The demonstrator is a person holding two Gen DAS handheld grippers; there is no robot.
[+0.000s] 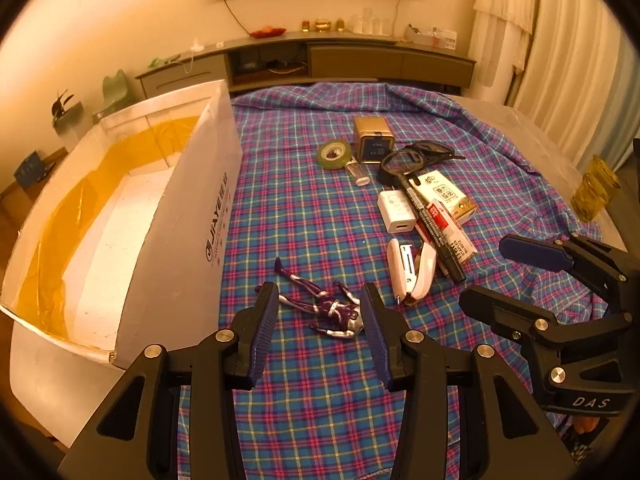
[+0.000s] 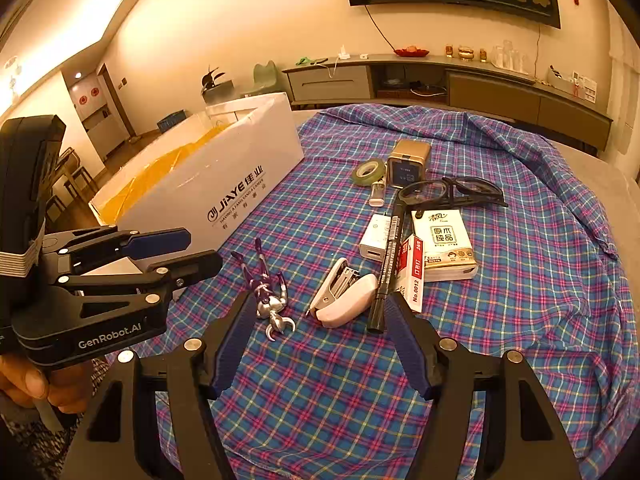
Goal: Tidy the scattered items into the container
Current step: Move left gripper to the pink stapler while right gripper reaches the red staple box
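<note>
- Plaid cloth (image 1: 320,220) covers the bench; clutter sits ahead and to the right of the left claw (image 1: 320,320): stapler (image 1: 412,272), black marker (image 1: 434,232), white charger (image 1: 396,210), red staple box (image 1: 452,230), tissue pack (image 1: 448,194), glasses (image 1: 420,156), tape roll (image 1: 334,154), gold tin (image 1: 374,140).
- Right claw (image 2: 320,332) hangs above the cloth, jaws spread wide, nothing between them; the stapler and the marker tip lie just ahead of it.
- White box (image 1: 188,216) stands left of the left claw, open-topped, lined with yellow film (image 1: 52,232); no items visible inside.
- Purple-and-silver toy figure (image 1: 324,306) lies flat on the cloth, between the left claw's fingers (image 1: 264,320), which are apart and not visibly pressing it.
</note>
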